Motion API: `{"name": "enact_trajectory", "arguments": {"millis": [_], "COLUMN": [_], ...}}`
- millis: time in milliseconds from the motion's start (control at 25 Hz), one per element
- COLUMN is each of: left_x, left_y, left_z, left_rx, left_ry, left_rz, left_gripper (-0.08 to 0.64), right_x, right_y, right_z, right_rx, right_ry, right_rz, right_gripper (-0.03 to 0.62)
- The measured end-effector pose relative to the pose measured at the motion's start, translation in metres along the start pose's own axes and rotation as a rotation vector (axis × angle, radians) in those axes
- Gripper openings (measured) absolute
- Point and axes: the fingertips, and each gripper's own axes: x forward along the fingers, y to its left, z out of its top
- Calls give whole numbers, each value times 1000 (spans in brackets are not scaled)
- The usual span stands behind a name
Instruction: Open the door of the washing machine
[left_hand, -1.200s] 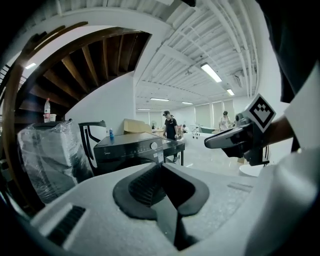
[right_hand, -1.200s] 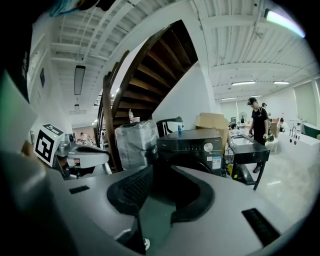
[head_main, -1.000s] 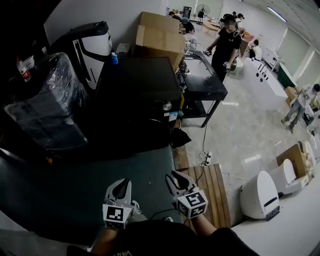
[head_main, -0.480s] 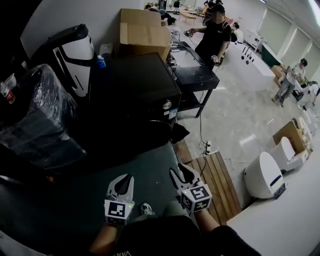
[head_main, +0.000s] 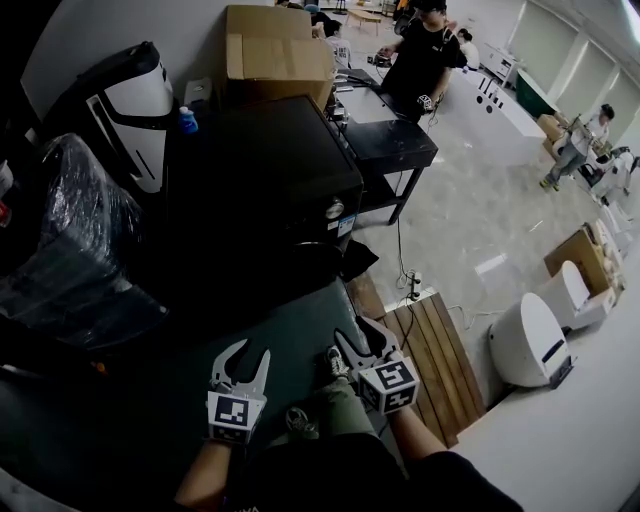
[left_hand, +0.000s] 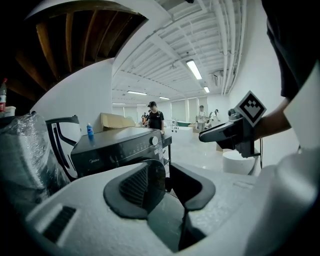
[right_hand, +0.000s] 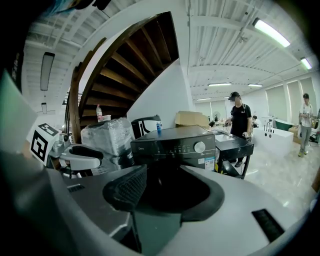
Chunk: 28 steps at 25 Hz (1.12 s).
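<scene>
As their jaws are opening with nothing between them, the white left gripper (head_main: 246, 356) hovers over a dark green mat (head_main: 130, 400), the black front-loading washing machine (head_main: 270, 170) stands ahead, well apart, and the white right gripper (head_main: 354, 338) hangs near a slatted wooden pallet (head_main: 437, 368).

The brand name "Midea" can be made out at the left end of the control panel (left_hand: 122, 152) of the washing machine (left_hand: 112, 137), while its small sticker (head_main: 346, 229) cannot be read.
</scene>
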Motion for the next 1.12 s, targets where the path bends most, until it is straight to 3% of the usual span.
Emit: {"name": "enact_trajectory", "arguments": {"millis": [320, 640, 1120], "left_x": [71, 156, 276], "left_y": [28, 61, 100], "left_z": [2, -18, -39], "left_rx": [34, 41, 210], "left_ry": [31, 137, 238], "left_rz": [25, 51, 44], "left_gripper": [138, 163, 172], "right_x": [64, 145, 262], "right_y": [-47, -104, -173], "right_z": [-9, -24, -71], "right_rx": [-51, -146, -264], "right_ry": [84, 173, 299], "right_rz": [49, 98, 165], "right_gripper": [198, 219, 232]}}
